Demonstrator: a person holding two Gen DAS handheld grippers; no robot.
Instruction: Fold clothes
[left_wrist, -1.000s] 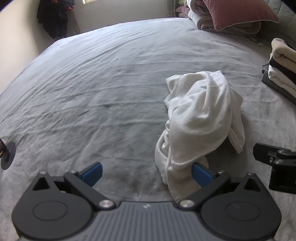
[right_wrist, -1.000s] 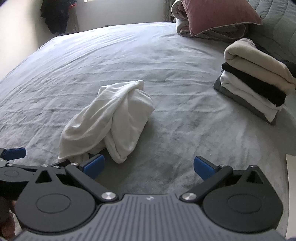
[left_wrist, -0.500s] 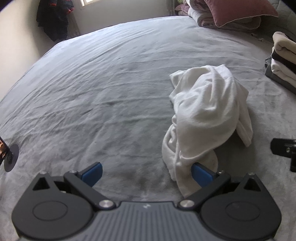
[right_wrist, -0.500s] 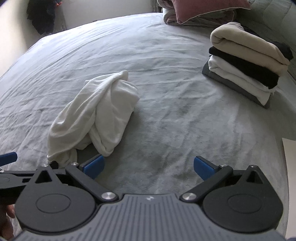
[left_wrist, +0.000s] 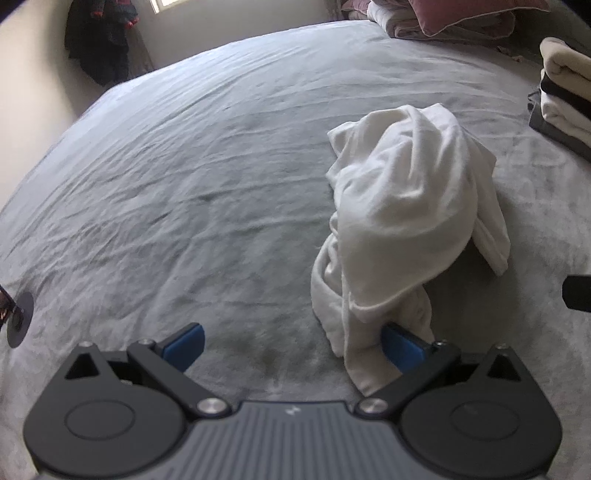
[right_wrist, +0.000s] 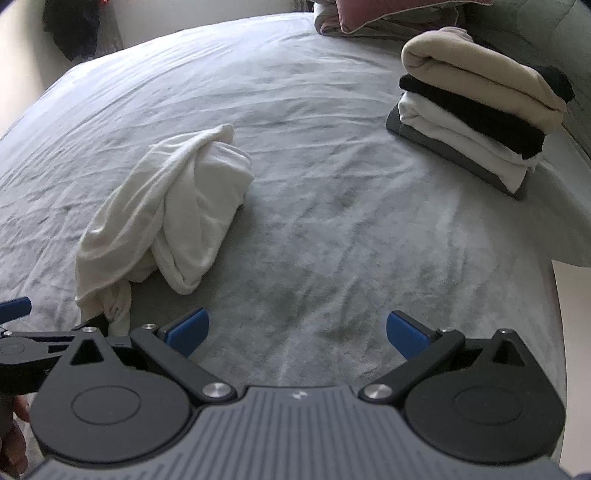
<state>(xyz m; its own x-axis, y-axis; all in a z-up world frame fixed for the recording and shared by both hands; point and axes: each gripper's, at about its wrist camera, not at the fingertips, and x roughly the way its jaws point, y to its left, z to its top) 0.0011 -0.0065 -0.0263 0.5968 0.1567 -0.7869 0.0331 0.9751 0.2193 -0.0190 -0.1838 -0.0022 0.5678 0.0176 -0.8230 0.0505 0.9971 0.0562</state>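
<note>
A crumpled white garment (left_wrist: 406, 206) lies bunched on the grey bedspread (left_wrist: 184, 192). My left gripper (left_wrist: 291, 343) is open just in front of it, and the garment's near end drapes against the inner side of its right finger. In the right wrist view the same garment (right_wrist: 173, 206) sits to the left, and my right gripper (right_wrist: 295, 332) hovers open over bare bedspread (right_wrist: 332, 240) to the right of it. The left gripper's body shows at the lower left edge of that view, touching the garment's tail.
A stack of folded clothes (right_wrist: 476, 110), beige on top over black, white and grey, sits at the right of the bed. Pillows and a rolled blanket (right_wrist: 388, 18) lie at the head. Dark clothes (left_wrist: 103, 40) hang on the far wall.
Both grippers have shifted slightly; the right one has swung right and closer to the folded stack. The garment's lower end now hangs nearer my left gripper's right finger. Both stay open.
</note>
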